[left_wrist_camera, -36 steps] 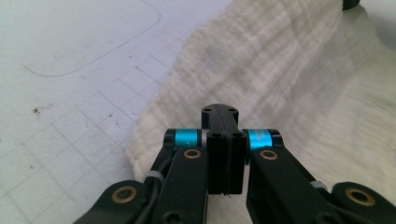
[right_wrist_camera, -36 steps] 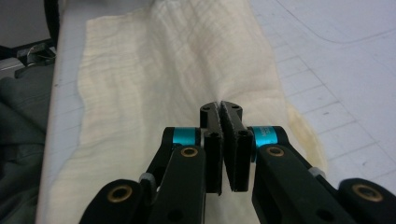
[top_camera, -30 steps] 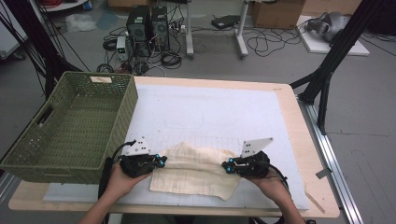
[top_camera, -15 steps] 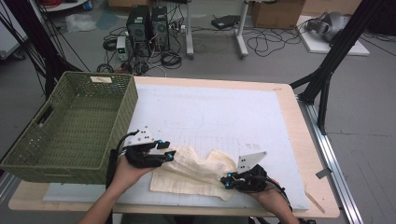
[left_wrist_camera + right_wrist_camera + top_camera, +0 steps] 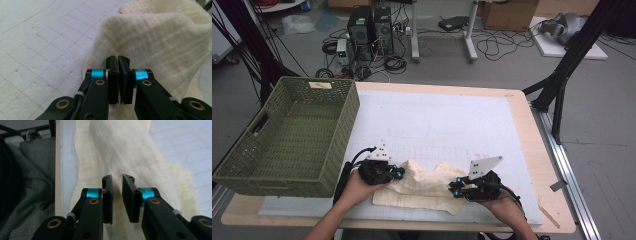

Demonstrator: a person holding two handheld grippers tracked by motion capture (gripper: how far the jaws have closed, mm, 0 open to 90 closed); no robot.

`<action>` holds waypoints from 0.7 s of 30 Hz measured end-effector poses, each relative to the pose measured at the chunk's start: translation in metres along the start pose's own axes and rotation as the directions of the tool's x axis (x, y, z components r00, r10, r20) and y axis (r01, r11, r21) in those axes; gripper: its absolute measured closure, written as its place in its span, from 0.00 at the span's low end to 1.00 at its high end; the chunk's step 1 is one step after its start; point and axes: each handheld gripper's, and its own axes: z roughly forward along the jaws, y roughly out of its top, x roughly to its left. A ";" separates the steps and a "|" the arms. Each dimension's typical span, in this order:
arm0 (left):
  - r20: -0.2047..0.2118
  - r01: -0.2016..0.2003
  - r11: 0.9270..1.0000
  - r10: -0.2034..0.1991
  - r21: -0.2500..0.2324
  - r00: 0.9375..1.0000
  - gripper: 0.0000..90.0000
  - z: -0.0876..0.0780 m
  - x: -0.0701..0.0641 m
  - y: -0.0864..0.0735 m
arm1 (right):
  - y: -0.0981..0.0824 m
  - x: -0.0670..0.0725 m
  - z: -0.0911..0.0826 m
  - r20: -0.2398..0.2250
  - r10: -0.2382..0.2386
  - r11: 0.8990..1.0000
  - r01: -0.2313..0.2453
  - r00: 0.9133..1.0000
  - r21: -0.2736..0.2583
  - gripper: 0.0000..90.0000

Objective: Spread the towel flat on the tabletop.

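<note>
Cream cloth (image 5: pixel 427 187) between shut left tongs (image 5: pixel 399 173) and slightly parted right tongs (image 5: pixel 454 188).

A lab or workshop; black desktop computer towers (image 5: pixel 371 24) and tangled black cables (image 5: pixel 492 47) sit on grey concrete floor (image 5: pixel 602 130); black metal rig struts (image 5: pixel 569 60) flank the wooden table (image 5: pixel 532 130).

High view overhead; gripper views close on cloth (image 5: pixel 422 187)
</note>
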 end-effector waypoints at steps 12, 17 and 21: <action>-0.005 -0.063 0.998 0.063 0.008 0.998 0.97 -0.016 -0.012 -0.010 | 0.019 -0.036 0.007 0.118 0.068 0.997 -0.071 0.991 0.025 0.74; -0.014 -0.067 0.998 0.067 0.001 0.998 0.97 -0.022 -0.012 -0.014 | 0.009 -0.048 0.029 0.116 0.104 0.990 -0.114 0.988 0.083 0.71; -0.032 -0.059 0.998 0.058 -0.010 0.998 0.97 -0.032 -0.009 -0.016 | 0.001 -0.050 0.041 0.116 0.113 0.983 -0.128 0.987 0.128 0.74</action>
